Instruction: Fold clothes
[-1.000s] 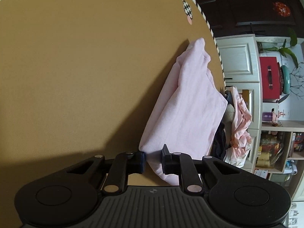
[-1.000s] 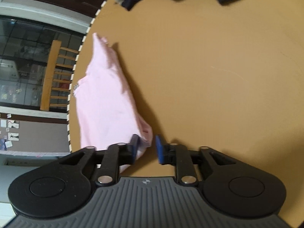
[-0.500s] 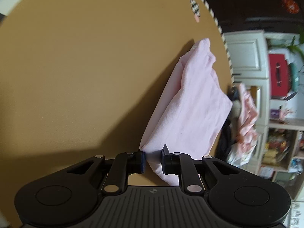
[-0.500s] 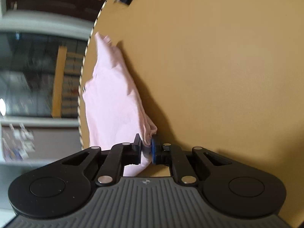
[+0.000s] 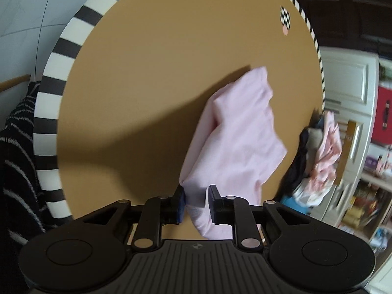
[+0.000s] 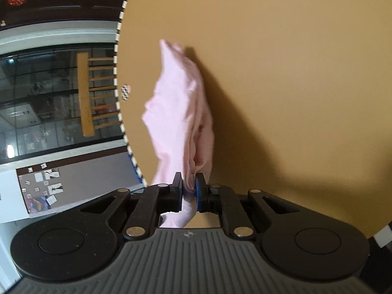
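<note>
- Two views inspected, left wrist first. We find the left gripper point(image 5: 195, 204) with its jaws narrow and a bunched corner of the pale pink folded cotton garment point(image 5: 235, 142) between its blue-faced pads point(image 5: 180, 205). The jaws have just been opening a little; both pads appear to be against the cloth.
- The garment rises from the pads across the round tan tabletop point(image 5: 159, 73) and casts a dark shadow to its left. Its far end lies near the table's black-and-white striped rim point(image 5: 52, 112).
- At the table's right edge we note a heap of mixed clothes, pink, dark and white point(image 5: 316, 152). A black-and-white striped knit cloth point(image 5: 17, 159) hangs at the left, outside the rim. A small checkered marker point(image 5: 285, 18) sits near the far rim.
- Right wrist view: the right gripper point(image 6: 188, 191) has its jaws nearly together, pinching a gathered fold of the same garment point(image 6: 181, 107). They have just been closing on it.
- The garment runs away from the pads along the left part of the tabletop point(image 6: 281, 73), near the rim. Beyond the rim stands a wooden slatted chair back point(image 6: 95, 93).
</note>
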`<move>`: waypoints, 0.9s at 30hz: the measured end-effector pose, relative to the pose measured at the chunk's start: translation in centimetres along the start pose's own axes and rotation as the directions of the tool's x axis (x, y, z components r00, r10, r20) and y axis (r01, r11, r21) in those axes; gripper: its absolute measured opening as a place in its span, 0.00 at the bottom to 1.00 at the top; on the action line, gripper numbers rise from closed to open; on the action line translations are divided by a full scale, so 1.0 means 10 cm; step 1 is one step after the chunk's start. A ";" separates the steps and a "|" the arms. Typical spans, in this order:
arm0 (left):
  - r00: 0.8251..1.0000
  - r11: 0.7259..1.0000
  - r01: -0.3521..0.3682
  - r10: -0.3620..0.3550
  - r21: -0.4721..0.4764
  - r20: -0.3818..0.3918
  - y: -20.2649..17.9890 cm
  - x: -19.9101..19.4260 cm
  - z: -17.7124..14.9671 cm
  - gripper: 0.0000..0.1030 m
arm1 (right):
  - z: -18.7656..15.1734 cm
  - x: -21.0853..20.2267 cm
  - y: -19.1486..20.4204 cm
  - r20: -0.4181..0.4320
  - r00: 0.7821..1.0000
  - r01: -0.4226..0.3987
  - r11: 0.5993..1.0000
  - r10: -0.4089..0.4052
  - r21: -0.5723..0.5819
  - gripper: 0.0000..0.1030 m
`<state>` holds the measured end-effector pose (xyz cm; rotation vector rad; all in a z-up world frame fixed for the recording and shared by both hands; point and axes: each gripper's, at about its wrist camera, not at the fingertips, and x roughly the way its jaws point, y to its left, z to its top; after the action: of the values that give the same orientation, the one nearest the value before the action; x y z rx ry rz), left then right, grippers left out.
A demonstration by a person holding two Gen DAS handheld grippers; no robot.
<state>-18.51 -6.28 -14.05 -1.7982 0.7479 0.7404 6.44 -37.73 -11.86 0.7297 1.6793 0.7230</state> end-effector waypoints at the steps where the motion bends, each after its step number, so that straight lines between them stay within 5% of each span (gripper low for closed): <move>1: 1.000 1.000 0.006 -0.006 -0.012 0.004 -0.06 0.00 0.02 0.23 | 0.04 0.00 0.04 0.006 1.000 -0.002 1.000 0.002 0.012 0.10; 13: 0.992 0.985 0.099 -0.086 -0.140 0.095 -0.99 0.37 0.46 0.34 | 0.71 0.50 0.43 0.129 0.992 -0.026 0.986 0.005 0.163 0.11; 27: 0.997 0.993 -0.011 0.020 -0.120 0.079 -1.28 1.11 1.13 0.26 | 1.23 1.19 0.43 0.165 0.980 0.054 0.948 -0.110 0.315 0.11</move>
<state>-3.43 6.51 -18.85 -1.8604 0.6775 0.8786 16.55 -24.64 -18.11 0.9094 1.6620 0.3251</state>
